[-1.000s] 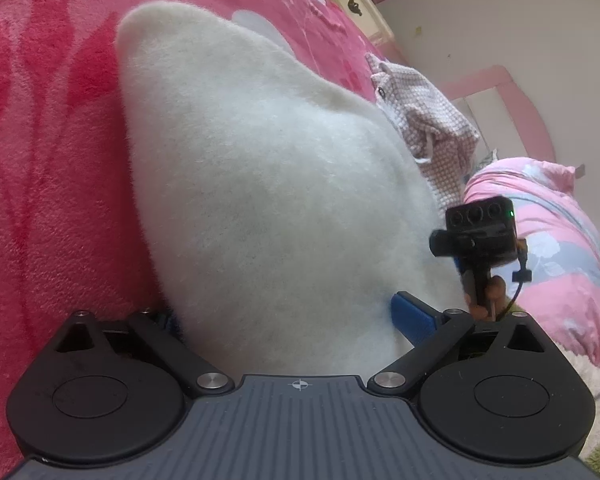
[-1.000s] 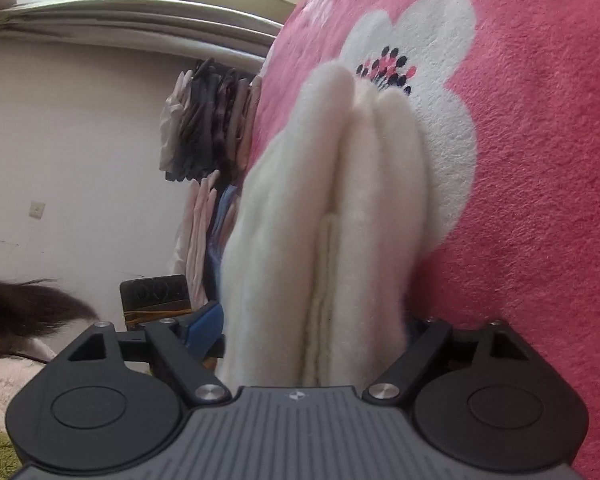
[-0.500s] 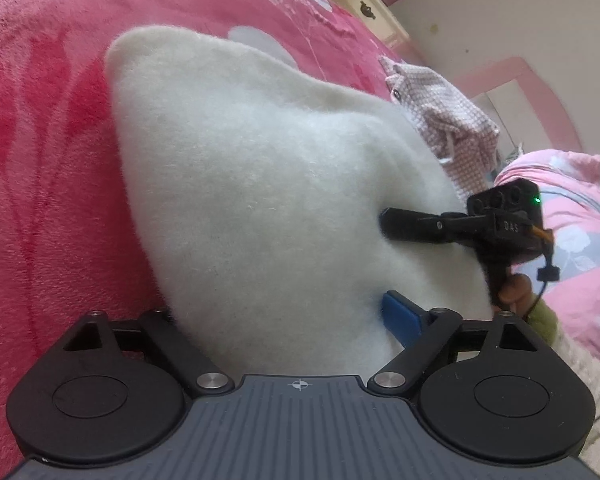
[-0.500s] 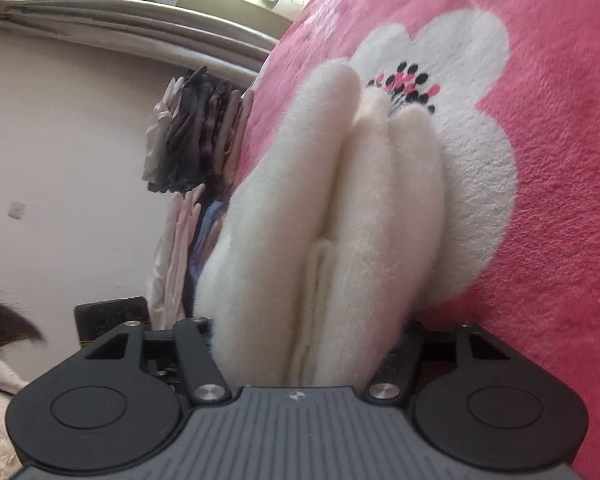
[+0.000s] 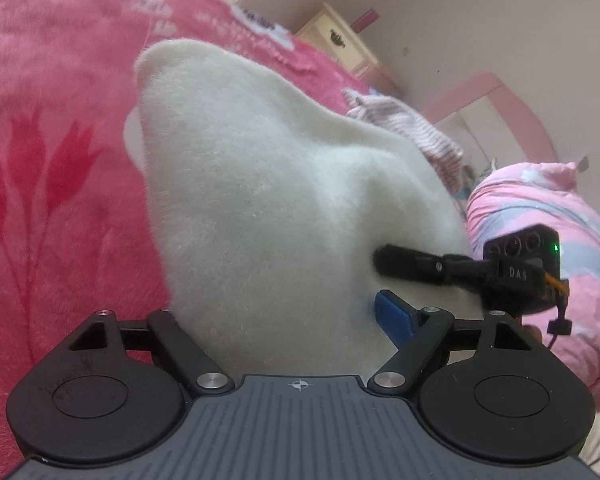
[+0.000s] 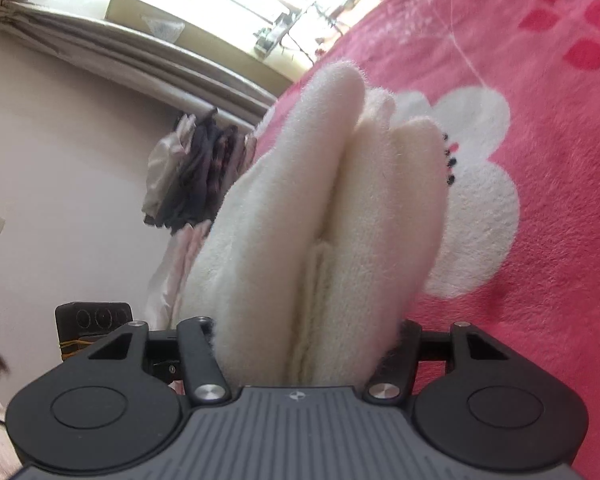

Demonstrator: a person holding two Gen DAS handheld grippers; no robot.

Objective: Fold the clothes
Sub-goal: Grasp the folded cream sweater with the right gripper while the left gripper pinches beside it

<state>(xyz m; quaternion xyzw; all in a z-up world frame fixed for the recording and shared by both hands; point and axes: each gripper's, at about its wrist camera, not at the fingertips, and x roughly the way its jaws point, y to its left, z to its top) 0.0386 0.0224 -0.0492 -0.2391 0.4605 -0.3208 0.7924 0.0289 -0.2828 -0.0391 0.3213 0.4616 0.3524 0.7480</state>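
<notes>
A thick white fleece garment (image 5: 260, 200), folded into several layers (image 6: 320, 220), is held up off the pink flowered blanket (image 5: 40, 160). My left gripper (image 5: 284, 312) has the near end between its jaws, which are closing; its blue pad (image 5: 394, 314) presses into the fleece, and its other finger is hidden behind the cloth. My right gripper (image 6: 304, 332) is shut on the stacked folds at the other side. In the left wrist view, one black finger of the right gripper (image 5: 412, 266) lies against the fleece.
A checked cloth (image 5: 412, 132) and a pink quilt (image 5: 560, 220) lie beyond the garment, with a cream cabinet (image 5: 340, 44) at the wall. Clothes (image 6: 192, 176) hang by the window sill (image 6: 180, 12). The blanket (image 6: 540, 200) spreads to the right.
Both grippers have risen with the garment and their jaws have narrowed onto it. The right gripper's finger has come into the left wrist view against the fleece.
</notes>
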